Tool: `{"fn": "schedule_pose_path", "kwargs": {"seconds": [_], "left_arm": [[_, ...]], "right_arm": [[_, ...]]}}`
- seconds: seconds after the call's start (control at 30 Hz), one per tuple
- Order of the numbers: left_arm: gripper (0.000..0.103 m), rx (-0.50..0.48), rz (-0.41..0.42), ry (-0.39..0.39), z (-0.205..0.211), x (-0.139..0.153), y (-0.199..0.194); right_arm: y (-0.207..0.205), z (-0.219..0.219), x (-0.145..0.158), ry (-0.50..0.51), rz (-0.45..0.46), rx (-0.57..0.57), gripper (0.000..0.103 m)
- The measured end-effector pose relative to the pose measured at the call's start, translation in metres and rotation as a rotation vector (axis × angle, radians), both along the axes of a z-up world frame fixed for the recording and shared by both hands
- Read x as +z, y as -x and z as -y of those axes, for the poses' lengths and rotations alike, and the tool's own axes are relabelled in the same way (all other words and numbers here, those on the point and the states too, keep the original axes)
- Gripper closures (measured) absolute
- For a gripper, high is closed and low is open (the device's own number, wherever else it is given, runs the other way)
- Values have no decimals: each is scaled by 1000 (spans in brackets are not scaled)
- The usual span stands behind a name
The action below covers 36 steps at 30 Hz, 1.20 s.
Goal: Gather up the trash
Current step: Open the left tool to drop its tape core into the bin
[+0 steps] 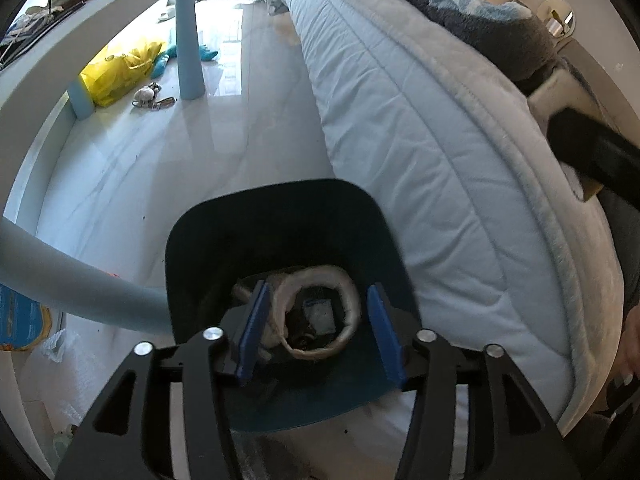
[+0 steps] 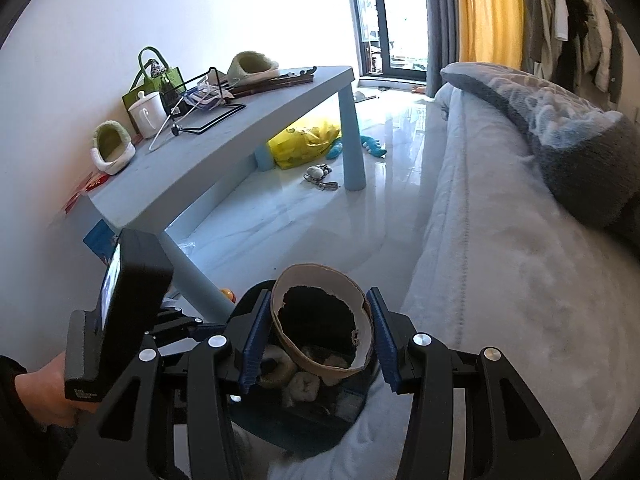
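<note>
Right gripper (image 2: 318, 334) fingers are clamped on a torn brown paper bowl (image 2: 320, 320), held right over the dark bin (image 2: 304, 420). Left gripper (image 1: 320, 332) is spread wide with nothing in it, hovering above that bin (image 1: 280, 240), which has what looks like crumpled tissue inside, beside the bed (image 1: 420, 120).

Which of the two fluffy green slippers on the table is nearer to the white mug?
The fluffy green slipper at the near end of the light blue table, just beside the white lidded mug. The other slipper lies far back, toward the window.

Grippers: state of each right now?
Left gripper: open, empty, above the dark bin.
Right gripper: closed on the torn brown paper bowl, over the bin.
</note>
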<state>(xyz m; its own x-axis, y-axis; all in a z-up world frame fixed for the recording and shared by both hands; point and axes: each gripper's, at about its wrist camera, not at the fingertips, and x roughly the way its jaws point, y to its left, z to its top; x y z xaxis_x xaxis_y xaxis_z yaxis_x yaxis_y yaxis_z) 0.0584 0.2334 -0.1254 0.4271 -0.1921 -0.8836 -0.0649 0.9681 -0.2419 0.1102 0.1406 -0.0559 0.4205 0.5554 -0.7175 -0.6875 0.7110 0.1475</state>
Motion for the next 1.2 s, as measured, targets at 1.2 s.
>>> {"fn": "schedule_pose_path", "kwargs": {"seconds": [1.2], "left_arm": [[59,175,318,35,-72,81,30]], "right_arm": [[-3,-81,-116,243,-234,75,54]]}}
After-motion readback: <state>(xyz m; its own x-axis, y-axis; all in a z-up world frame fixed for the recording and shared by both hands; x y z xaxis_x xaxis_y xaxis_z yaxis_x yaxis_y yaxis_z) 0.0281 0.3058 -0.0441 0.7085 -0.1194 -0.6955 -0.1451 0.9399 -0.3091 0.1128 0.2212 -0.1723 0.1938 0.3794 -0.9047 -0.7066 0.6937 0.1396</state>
